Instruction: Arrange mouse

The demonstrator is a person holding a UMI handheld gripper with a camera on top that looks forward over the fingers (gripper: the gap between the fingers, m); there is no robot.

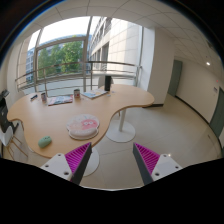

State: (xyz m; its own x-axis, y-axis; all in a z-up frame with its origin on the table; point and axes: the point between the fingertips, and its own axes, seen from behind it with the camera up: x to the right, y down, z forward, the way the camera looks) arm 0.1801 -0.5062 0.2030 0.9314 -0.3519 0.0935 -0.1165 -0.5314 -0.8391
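A curved wooden table [60,118] stands ahead and to the left, well beyond my fingers. On its near part lies a round pale disc [83,127] with a small pinkish-white thing on top; I cannot tell whether that is the mouse. A small green object [45,142] lies near the table's front edge. My gripper [112,148] is held high over the floor, far from the table. Its two fingers with magenta pads [77,158] stand wide apart and open, with nothing between them.
A book or tablet [60,99], papers [95,94] and a dark bottle [108,83] sit on the table's far side. White table legs [123,125] stand on round bases. Beyond are a railing [70,74], large windows and a door [176,78] at the right.
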